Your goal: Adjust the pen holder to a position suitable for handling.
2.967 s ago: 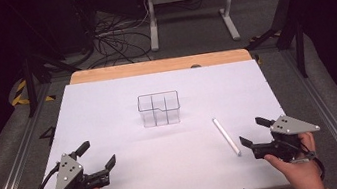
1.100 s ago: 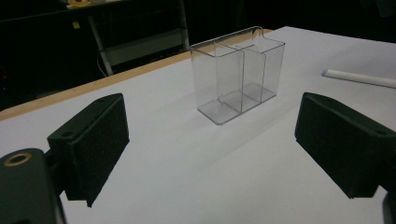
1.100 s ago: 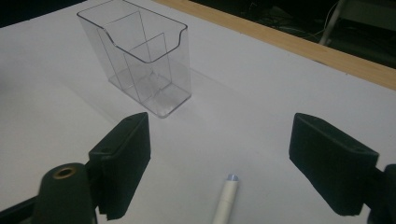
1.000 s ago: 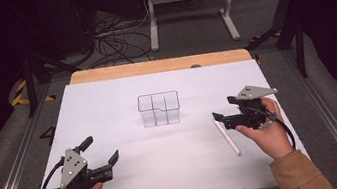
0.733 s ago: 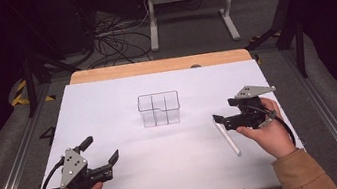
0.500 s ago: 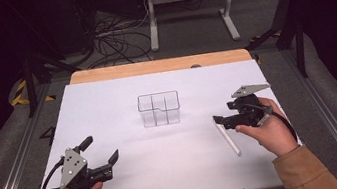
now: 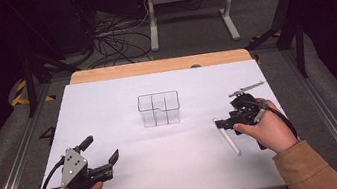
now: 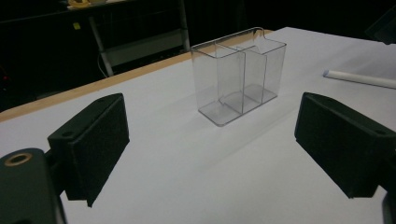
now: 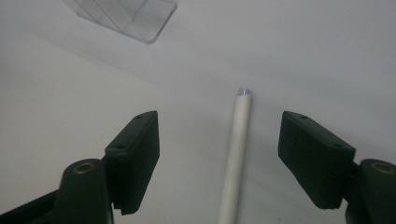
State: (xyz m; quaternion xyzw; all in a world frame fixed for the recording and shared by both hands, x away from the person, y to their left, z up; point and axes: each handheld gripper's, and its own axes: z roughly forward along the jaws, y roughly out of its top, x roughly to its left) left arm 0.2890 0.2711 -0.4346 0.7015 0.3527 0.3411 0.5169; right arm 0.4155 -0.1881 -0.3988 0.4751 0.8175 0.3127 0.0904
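Right gripper (image 9: 219,158) over a slim white stick (image 9: 236,154)
Jaws apart but just been closing, smooth round stick lying between them untouched on the matte white counter (image 7: 167,165); left gripper (image 7: 100,152) wide apart.

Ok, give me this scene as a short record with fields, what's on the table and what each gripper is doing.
surface: white table
container: clear divided box, upright, mid-table, empty
object in hand's reach: white pen, lying flat, right of the box
right gripper: straddles the pen, jaws have just been closing, pads not touching it
left gripper: open, nothing between its jaws, aimed at the box
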